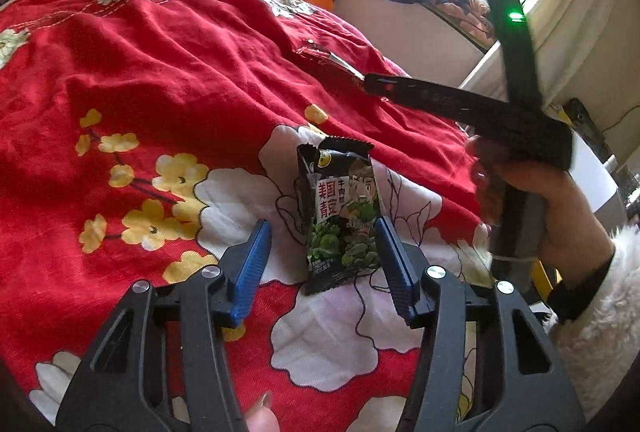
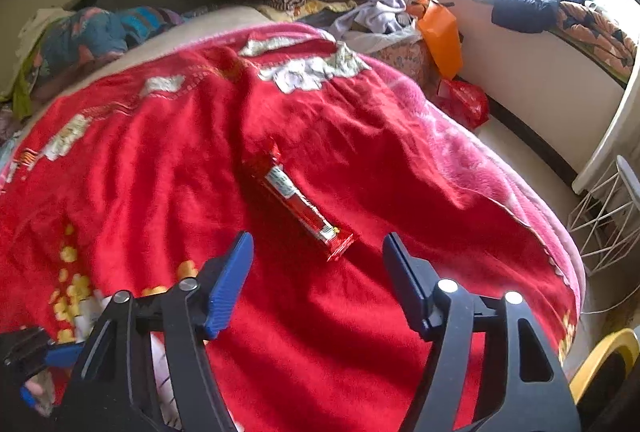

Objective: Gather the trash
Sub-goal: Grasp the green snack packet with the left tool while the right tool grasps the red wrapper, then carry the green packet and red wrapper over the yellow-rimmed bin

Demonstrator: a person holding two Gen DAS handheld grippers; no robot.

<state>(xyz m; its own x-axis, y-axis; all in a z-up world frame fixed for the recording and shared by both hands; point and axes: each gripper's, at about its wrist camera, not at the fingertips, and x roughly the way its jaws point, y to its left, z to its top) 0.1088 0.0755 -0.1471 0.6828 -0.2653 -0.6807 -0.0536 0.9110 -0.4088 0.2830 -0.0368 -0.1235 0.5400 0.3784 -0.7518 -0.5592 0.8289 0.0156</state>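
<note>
Blanket (image 1: 160,72), red with flowers, lies under both grippers. Left gripper (image 1: 320,252): jaws apart, dark green snack packet (image 1: 340,216) between them, right pad at its edge, left pad clear. Right gripper (image 2: 318,264): jaws apart, empty, red wrapper (image 2: 300,208) just ahead between the tips.

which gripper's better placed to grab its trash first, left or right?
Left. The green snack packet already sits between the left gripper fingers, near the right pad. The right gripper is open, with the red wrapper still ahead of its fingertips.
</note>
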